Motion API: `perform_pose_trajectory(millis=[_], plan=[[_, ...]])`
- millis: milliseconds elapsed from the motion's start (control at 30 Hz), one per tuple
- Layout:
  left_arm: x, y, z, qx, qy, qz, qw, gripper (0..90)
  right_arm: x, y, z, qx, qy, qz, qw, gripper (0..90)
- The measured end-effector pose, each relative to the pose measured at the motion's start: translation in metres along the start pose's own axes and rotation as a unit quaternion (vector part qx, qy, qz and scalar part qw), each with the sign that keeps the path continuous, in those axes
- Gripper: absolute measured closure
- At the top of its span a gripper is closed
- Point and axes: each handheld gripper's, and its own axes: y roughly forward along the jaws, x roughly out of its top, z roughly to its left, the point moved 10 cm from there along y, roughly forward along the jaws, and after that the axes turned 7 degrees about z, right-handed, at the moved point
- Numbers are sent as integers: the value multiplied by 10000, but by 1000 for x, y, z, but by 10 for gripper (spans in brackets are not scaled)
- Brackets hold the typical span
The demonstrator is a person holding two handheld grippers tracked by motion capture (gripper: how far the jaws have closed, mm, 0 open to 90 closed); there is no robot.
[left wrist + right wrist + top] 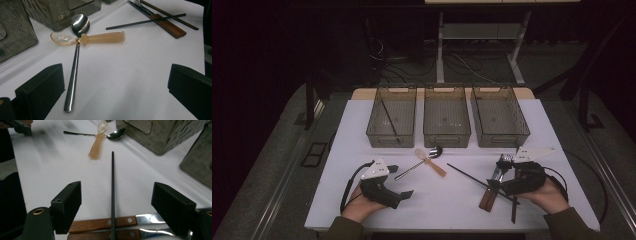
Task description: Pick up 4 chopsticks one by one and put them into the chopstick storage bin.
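between the fingers of our right gripper (116, 207), which stand wide apart and clamp nothing, a black chopstick (112, 190) lies across two wooden-handled utensils (100, 223) on the tabletop (50, 165). we judge it light, stiff, thin and prone to roll; grip mid-shaft. our left gripper (116, 92) rests with fingers apart, holding nothing.
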Motion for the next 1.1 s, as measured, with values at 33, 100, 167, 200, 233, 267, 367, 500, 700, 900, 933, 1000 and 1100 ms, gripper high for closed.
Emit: perform_pose_trajectory(millis=[33, 100, 167, 200, 233, 267, 367, 500, 700, 900, 933, 1000, 1100], plan=[[0, 0, 0, -1, -2, 9, 10000, 0, -3, 0, 0, 9, 9, 20, 10000, 254], [0, 0, 0, -4, -7, 13, 10000, 0, -9, -1, 2, 61, 1, 56, 10000, 289], [-1, 0, 0, 0, 2, 30, 10000, 0, -16, -1, 6, 114, -23, 80, 9999, 330], [-1, 0, 0, 3, 10, 35, 10000, 0, -19, -1, 6, 106, -38, 112, 9999, 330], [-1, 0, 0, 9, 13, 31, 10000, 0, -21, 0, 7, 111, -19, 162, 9998, 331], [0, 0, 0, 11, 13, 14, 10000, 0, -26, 0, 6, 73, -36, 220, 9997, 339], [0, 0, 0, 13, 51, 28, 10000, 0, -36, 0, 6, 50, 27, 349, 9994, 362], [-1, 0, 0, 11, 40, 43, 10000, 0, -49, 2, 0, -132, 32, 573, 9983, 385], [-1, 0, -1, 9, 32, 48, 10000, 0, -56, 9, -4, -170, -59, 787, 9967, 495], [-1, 0, 0, 10, 36, 53, 10000, 0, -63, 13, -4, -177, -166, 1027, 9944, 575], [-1, 0, 0, 10, 36, 48, 10000, 0, -63, 13, -3, -178, -170, 1055, 9941, 588], [-1, 0, 0, 7, 35, 50, 10000, 0, -65, 14, -3, -183, -226, 1124, 9932, 602], [-1, 0, 0, 7, 36, 59, 10000, 0, -67, 15, -4, -237, -341, 1178, 9922, 640]])
